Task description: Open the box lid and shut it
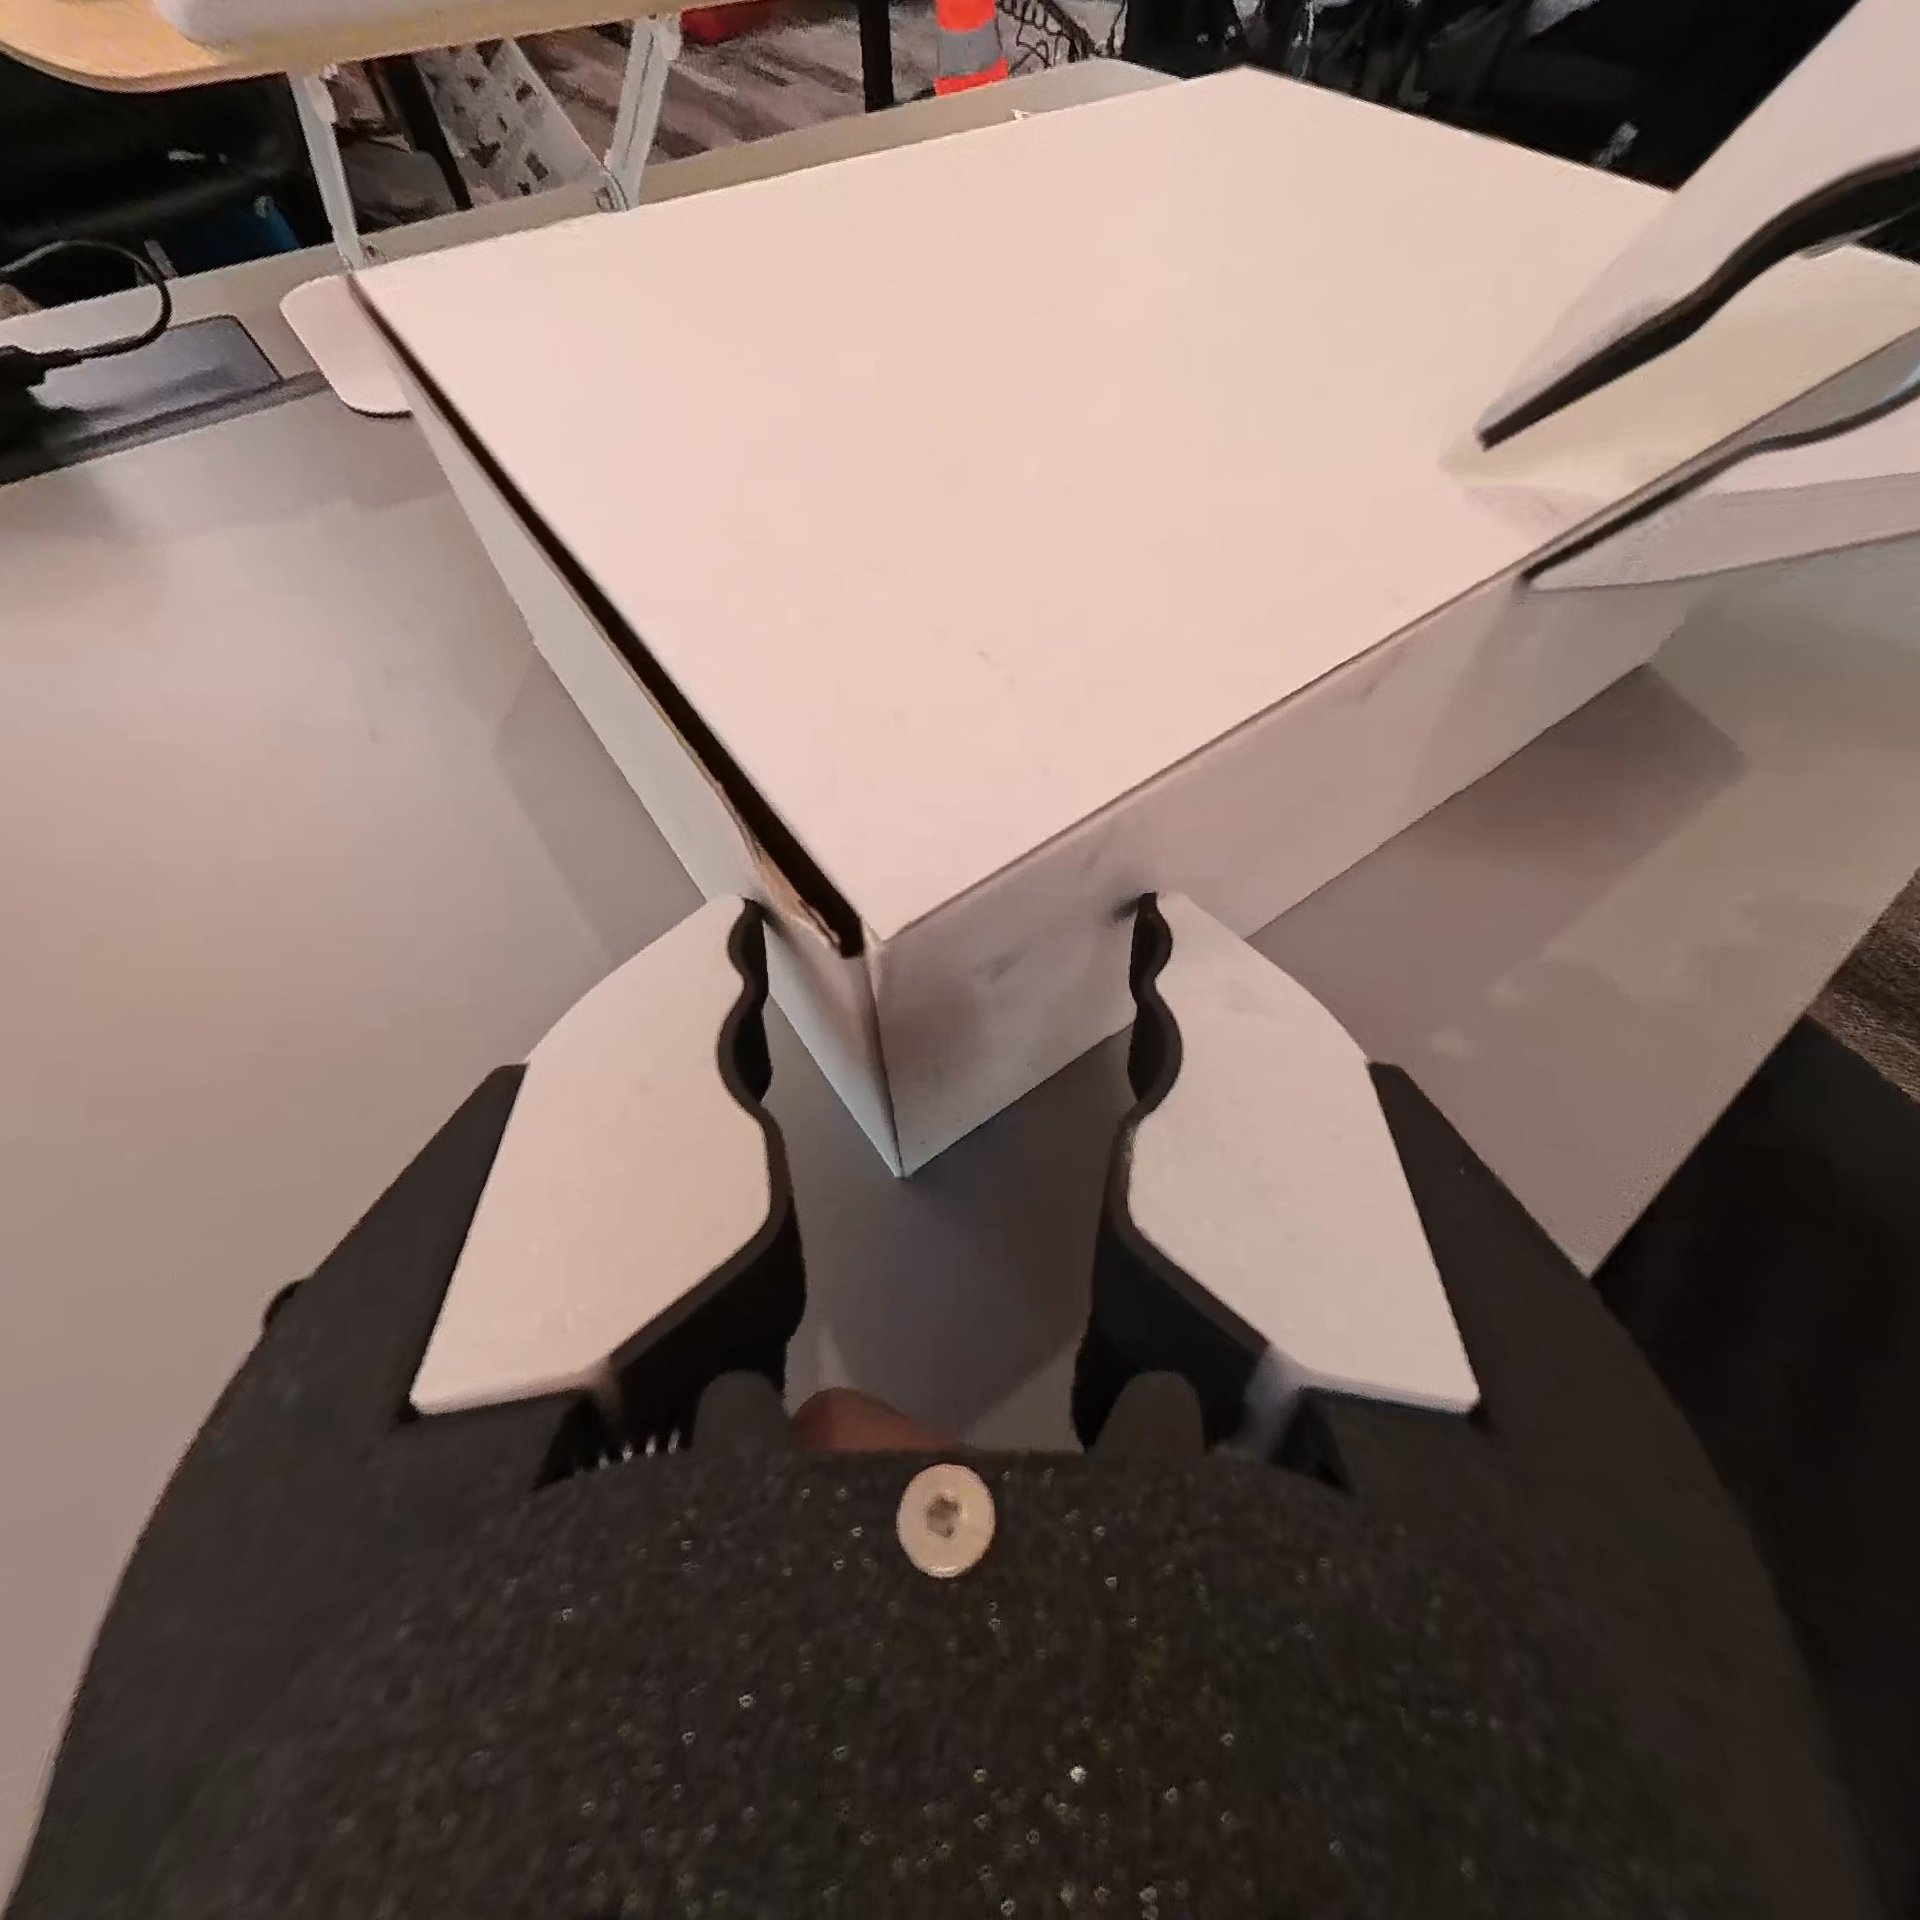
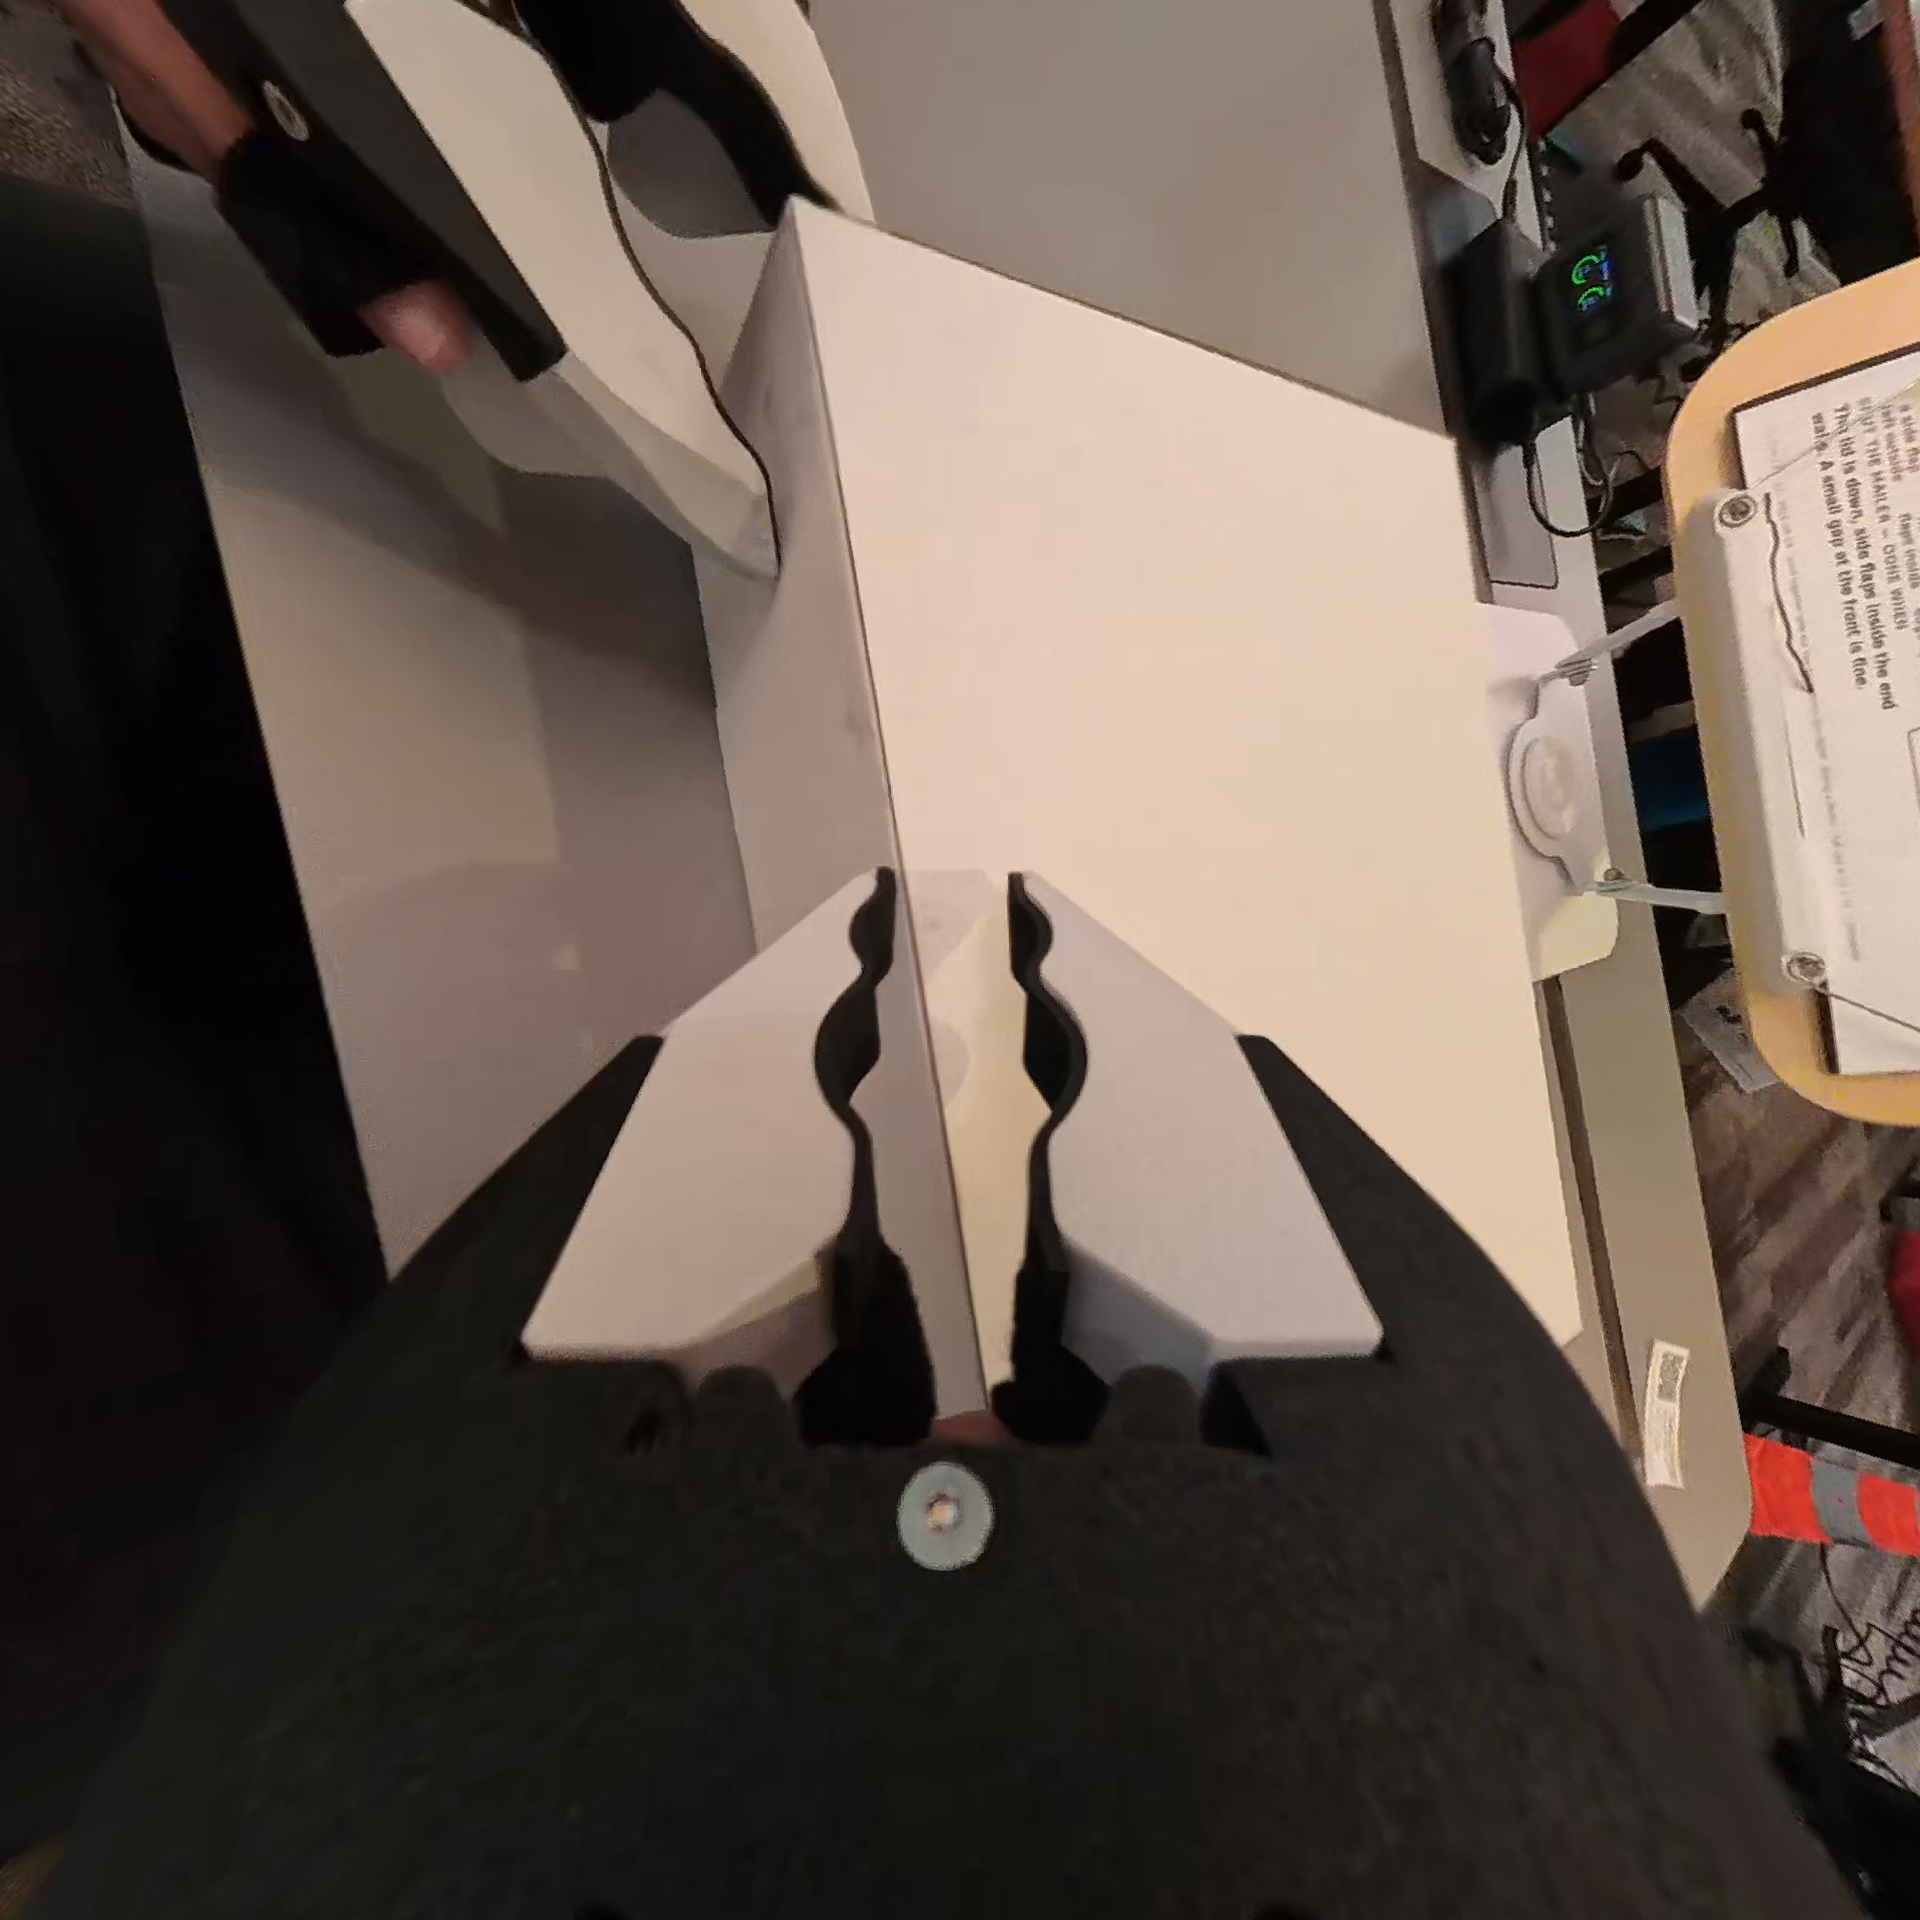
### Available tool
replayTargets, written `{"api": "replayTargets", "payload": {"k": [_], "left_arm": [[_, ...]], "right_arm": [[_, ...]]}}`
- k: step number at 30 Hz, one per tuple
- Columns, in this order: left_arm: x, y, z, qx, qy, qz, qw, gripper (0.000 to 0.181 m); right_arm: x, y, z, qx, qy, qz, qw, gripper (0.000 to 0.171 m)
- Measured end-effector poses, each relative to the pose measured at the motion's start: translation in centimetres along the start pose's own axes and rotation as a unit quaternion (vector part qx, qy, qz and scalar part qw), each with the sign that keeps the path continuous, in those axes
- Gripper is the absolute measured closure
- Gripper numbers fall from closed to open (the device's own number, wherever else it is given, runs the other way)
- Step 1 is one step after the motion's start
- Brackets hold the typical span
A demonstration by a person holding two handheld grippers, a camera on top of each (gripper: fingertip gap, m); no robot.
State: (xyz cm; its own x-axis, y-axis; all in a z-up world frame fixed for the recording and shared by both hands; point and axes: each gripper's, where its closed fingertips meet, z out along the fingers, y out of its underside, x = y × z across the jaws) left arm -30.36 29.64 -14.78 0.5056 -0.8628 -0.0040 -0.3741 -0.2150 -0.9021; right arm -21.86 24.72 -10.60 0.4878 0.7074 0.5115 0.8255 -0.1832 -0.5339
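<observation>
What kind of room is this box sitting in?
Probably a workshop or lab workspace, not a home. The white cardboard box sits on a plain grey table, a small device with a lit green display and cables stands nearby, and a printed instruction sheet lies on a round wooden side table.

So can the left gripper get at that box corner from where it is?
Probably yes: the left gripper is open, its fingers straddling the white box's near corner, with nothing between.

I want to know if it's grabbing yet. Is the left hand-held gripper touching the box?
Cannot tell. The left wrist view shows the left hand-held gripper straddling the box corner, its jaws open.
</observation>
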Motion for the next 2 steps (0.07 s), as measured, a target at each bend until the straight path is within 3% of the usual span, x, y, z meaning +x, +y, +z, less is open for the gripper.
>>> {"api": "replayTargets", "payload": {"k": [1,2], "left_arm": [[-0.2,0.03,0.06,0.001,-0.006,-0.001,1.0,0.116],[-0.42,0.08,0.13,0.001,-0.013,0.001,1.0,0.119]], "right_arm": [[-0.05,0.0,0.24,-0.002,-0.005,-0.001,1.0,0.152],[-0.08,0.0,0.45,-0.004,-0.007,-0.003,1.0,0.156]]}}
